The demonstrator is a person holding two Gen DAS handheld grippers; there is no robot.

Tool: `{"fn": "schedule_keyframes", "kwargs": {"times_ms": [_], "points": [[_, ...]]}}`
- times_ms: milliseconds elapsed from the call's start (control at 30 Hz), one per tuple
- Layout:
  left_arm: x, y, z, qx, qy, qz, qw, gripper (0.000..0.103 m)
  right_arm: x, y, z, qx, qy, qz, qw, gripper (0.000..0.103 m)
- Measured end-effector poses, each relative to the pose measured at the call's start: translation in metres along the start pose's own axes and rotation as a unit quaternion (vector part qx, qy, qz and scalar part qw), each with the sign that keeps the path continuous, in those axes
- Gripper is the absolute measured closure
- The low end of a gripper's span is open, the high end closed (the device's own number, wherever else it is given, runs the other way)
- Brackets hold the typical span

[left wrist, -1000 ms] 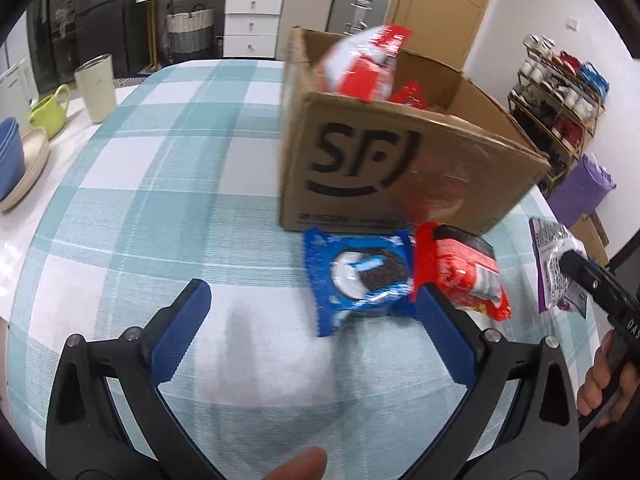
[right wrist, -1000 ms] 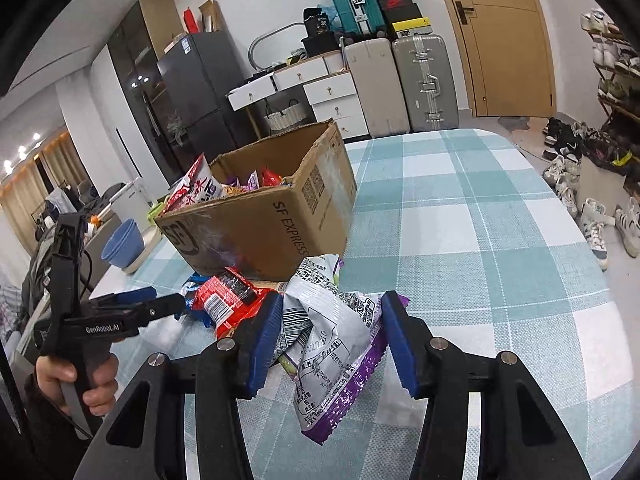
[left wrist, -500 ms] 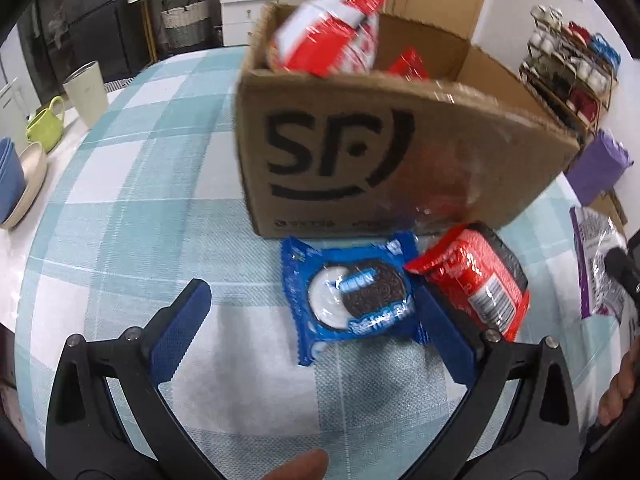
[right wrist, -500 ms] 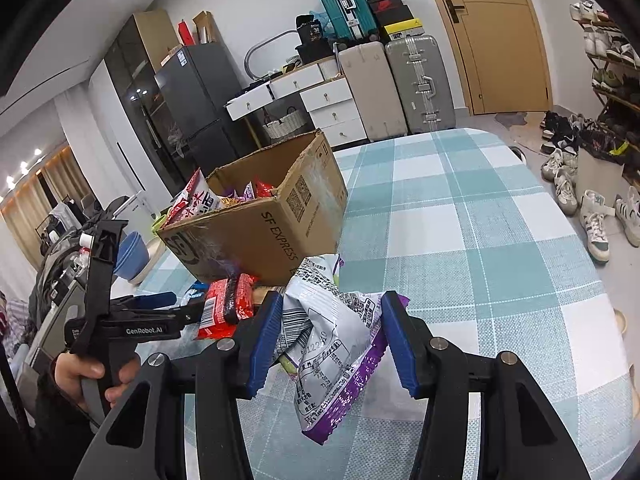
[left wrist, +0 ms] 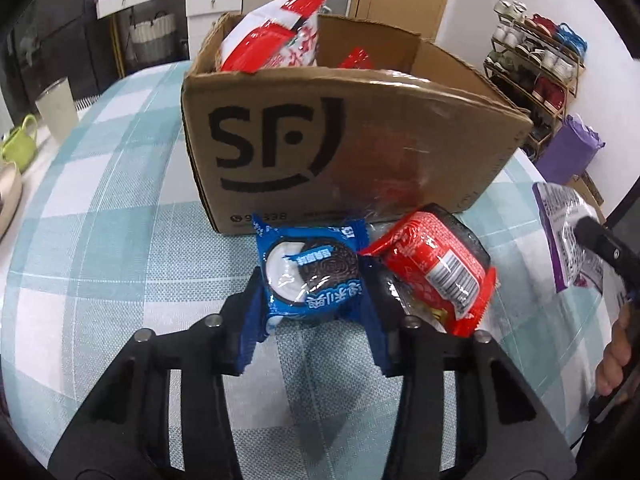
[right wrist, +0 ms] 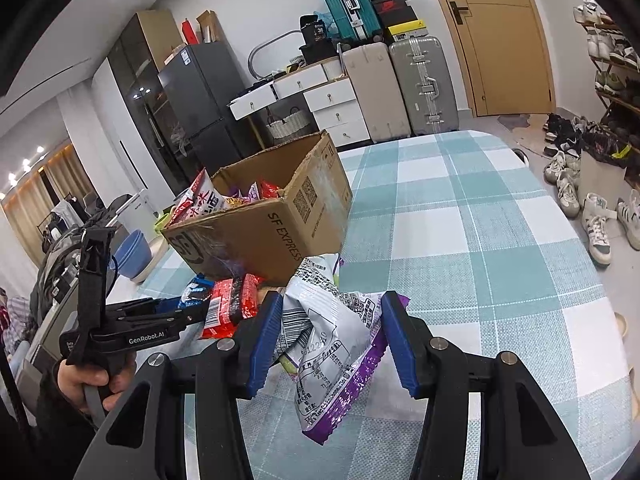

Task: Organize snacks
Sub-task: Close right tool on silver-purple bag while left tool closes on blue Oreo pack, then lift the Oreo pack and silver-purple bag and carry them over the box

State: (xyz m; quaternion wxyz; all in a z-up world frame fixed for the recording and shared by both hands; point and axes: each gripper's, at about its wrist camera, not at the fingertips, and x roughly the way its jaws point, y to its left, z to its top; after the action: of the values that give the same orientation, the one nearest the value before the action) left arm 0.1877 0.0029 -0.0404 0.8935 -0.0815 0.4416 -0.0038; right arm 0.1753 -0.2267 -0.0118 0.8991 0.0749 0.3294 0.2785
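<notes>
At the foot of the cardboard box (left wrist: 352, 148), on the checked desk (left wrist: 120, 208), the left tongs (left wrist: 312, 300) are clamped on a blue cookie packet (left wrist: 310, 270), one blue pad pressed against each side of the wrapper. A red snack packet (left wrist: 434, 268) lies just beside it on the right, touching the box wall and the right pad. The box stands open and already holds several snacks, among them a tall red and white bag (left wrist: 276, 36) poking above the rim.

From the right wrist view, the right tongs (right wrist: 326, 340) are clamped on a crumpled silver and purple bag (right wrist: 332, 344), which hangs between the pads above the desk, a little in front of the box's near corner.

The step in hand looks like pickup: both tools have a packet each, and neither packet is in the box yet. Next, each packet probably needs lifting clear of the box rim, carrying over the opening and letting go inside. The cookie packet sits low against the box wall, so it likely needs a straight rise first so it does not catch the cardboard or drag the red packet along.
</notes>
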Motion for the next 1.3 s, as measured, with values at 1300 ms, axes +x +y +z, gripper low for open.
{"fn": "schedule_keyframes", "kwargs": {"times_ms": [1300], "points": [[-0.137,0.022,0.008,-0.032,-0.13,-0.015,0.9909,0.063,-0.02,0.049,0.041,-0.05,-0.052,0.014,0.997,0.052]]}}
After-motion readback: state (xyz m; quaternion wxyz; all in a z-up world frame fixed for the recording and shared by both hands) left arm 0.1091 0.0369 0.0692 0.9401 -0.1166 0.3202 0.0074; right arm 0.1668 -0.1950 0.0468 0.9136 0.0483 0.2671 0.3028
